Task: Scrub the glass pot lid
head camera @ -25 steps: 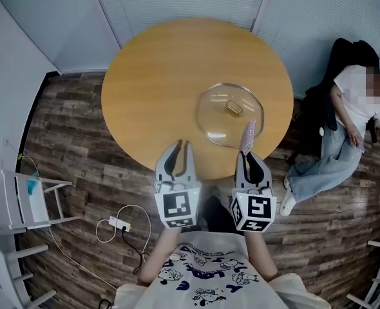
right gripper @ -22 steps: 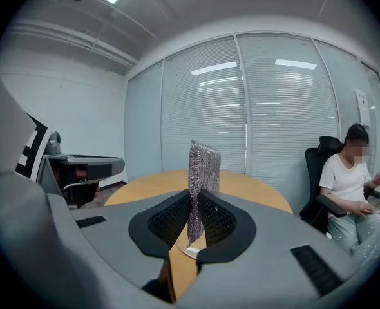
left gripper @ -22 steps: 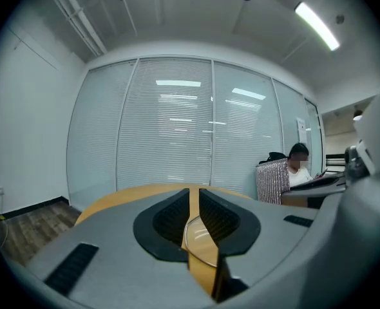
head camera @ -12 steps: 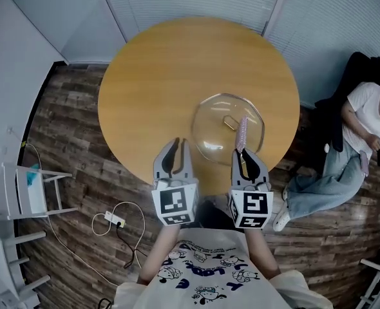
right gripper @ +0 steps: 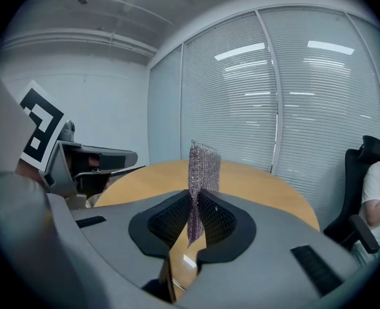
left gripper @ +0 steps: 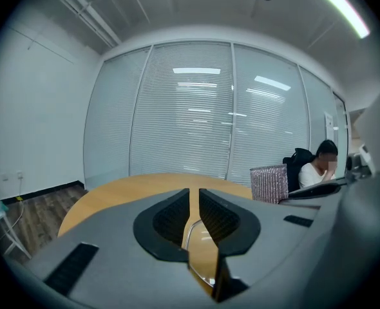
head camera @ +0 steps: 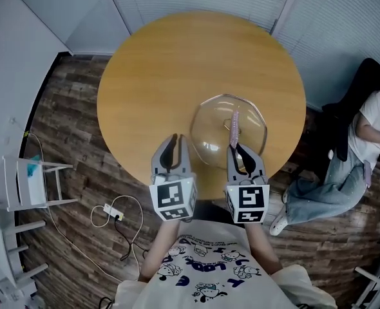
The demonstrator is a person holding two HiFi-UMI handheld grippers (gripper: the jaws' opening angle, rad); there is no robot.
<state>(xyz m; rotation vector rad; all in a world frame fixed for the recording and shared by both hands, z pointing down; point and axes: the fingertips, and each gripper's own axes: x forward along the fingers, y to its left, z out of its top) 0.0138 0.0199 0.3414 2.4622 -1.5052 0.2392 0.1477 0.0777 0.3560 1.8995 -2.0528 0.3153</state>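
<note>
Right tongs (head camera: 236,147) carried pinched mesh scrubber (head camera: 233,126) over domed glass lid (head camera: 209,131); left tongs (head camera: 175,137) closed, empty.

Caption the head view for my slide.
Right gripper holds a mesh scrubbing cloth over the glass pot lid on a round wooden table; left gripper shut, empty.

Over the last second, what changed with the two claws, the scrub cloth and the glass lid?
The right claw, shut on the pink mesh cloth throughout, carried it inward from the right edge of the glass lid; the cloth now stands over the lid's middle. Nothing was taken or released. The left claw stayed shut and empty at the near edge of the round table; the lid stayed put.
</note>
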